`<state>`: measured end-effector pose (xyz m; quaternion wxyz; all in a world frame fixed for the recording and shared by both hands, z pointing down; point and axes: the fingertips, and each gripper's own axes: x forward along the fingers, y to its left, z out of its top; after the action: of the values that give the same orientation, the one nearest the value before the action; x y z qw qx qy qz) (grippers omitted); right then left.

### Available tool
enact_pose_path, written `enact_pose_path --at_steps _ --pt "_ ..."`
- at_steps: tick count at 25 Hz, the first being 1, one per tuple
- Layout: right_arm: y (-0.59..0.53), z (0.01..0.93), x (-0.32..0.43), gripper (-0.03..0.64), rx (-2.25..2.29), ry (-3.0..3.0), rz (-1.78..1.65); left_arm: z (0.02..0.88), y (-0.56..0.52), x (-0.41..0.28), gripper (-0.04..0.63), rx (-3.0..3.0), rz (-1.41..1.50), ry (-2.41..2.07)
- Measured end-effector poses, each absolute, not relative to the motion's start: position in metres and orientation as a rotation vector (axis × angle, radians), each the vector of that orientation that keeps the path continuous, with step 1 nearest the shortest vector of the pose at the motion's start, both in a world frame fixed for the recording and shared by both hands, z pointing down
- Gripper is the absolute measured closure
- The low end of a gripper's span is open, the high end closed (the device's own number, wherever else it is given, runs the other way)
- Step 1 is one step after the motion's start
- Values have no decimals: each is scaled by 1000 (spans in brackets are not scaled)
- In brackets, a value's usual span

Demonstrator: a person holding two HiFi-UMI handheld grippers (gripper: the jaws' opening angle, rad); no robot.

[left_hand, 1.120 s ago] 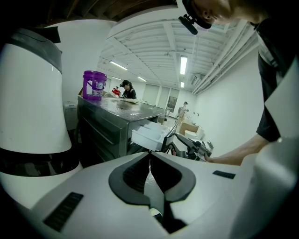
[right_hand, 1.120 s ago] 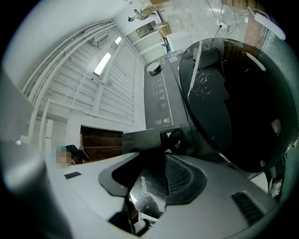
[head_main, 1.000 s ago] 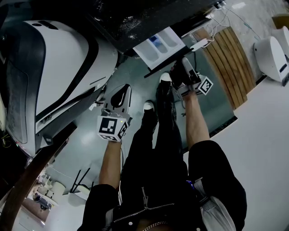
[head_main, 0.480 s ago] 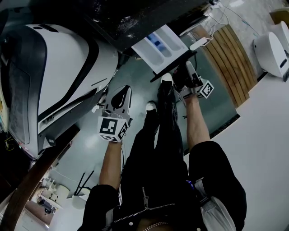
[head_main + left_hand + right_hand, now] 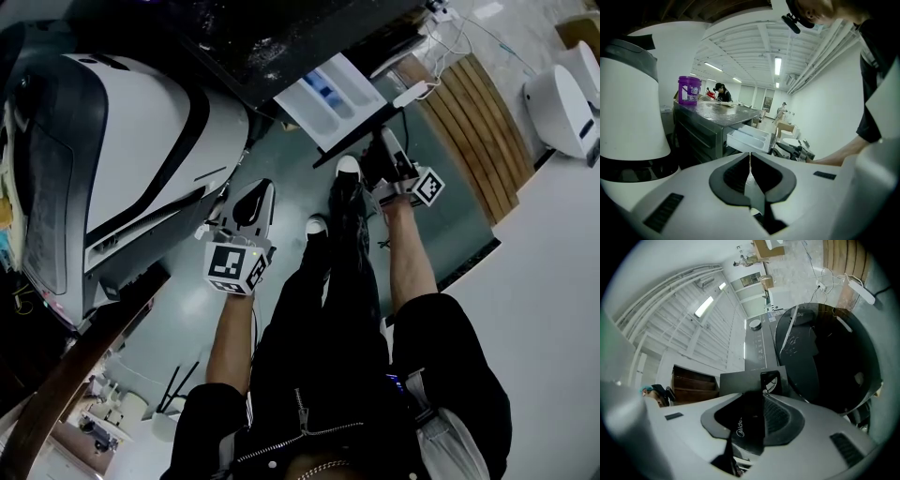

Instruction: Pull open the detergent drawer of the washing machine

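The washing machine (image 5: pixel 281 37) is dark, and its white detergent drawer (image 5: pixel 328 98) stands pulled out, with blue parts inside. My right gripper (image 5: pixel 382 150) is at the drawer's dark front panel (image 5: pixel 361 145). In the right gripper view that panel (image 5: pixel 747 427), which bears a brand name, lies between the pads. The jaws of the right gripper (image 5: pixel 761 394) are closing on it. My left gripper (image 5: pixel 251 202) hangs apart, lower left of the drawer, shut with nothing in it. In the left gripper view its pads meet (image 5: pixel 750 157), and the drawer (image 5: pixel 749 139) shows beyond them.
A large white and black machine (image 5: pixel 122 159) fills the left. A wooden slatted board (image 5: pixel 473 131) and a power strip (image 5: pixel 412 92) lie at the right. The person's shoes (image 5: pixel 345 169) stand under the drawer. A purple bottle (image 5: pixel 689 90) sits on the washer. The round door (image 5: pixel 825 357) is below the drawer.
The drawer has slid farther out of the washer, and my right gripper has come back with its front panel. The left gripper has barely moved.
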<state>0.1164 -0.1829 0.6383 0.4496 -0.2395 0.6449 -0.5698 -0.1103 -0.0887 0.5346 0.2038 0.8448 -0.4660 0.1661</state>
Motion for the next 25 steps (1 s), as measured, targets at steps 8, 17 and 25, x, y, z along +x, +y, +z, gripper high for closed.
enact_pose_path --at_steps 8,17,25 --pt "-164 625 119 586 -820 1787 -1451 517 -79 -105 569 2390 438 -1293" --pt "-128 569 84 611 -1009 2248 -1355 490 -66 -104 569 2457 418 -1274" --pt "-95 512 51 611 -1049 2578 -1143 460 -67 -107 569 2525 385 -1274"
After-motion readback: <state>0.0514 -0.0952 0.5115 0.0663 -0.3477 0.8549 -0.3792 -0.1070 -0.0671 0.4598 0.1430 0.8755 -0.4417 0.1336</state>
